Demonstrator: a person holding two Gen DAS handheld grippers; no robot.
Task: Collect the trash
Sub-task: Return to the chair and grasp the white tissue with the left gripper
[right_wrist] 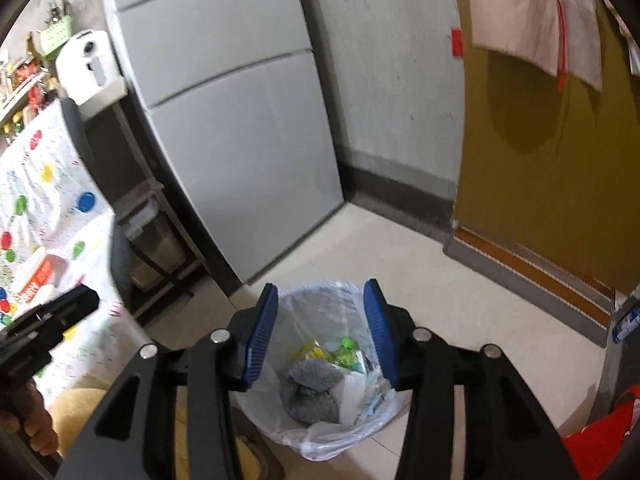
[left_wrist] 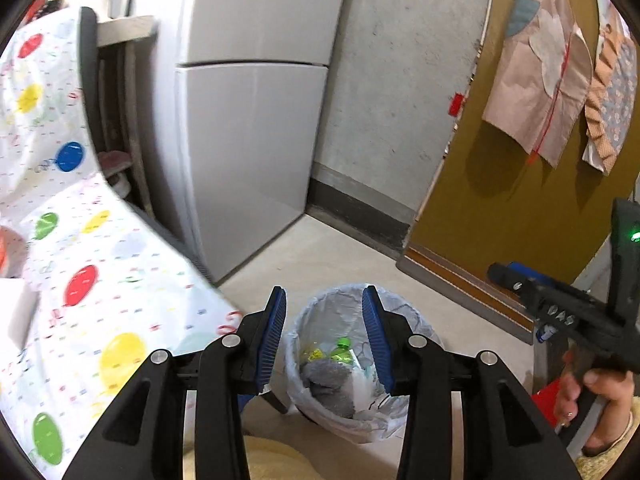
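Blue ribbed pads line both grippers as they hang above a lined trash bin on the pale tiled floor. The left gripper stands partly open with nothing between its fingers, its jaws framing the bin's mouth from above; the right gripper is likewise partly open and empty, held over the same bin. Inside the white plastic liner lie a green-capped bottle, a grey crumpled cloth and pale scraps of wrapping. In the left wrist view the right gripper's black body shows at the right edge, held by a person's hand. In the right wrist view the left gripper's body appears at the left edge. A counter under a white cloth with coloured dots stands just left of the bin, beside a grey refrigerator. An ochre door with a pink garment hanging on it closes the right side of the room.
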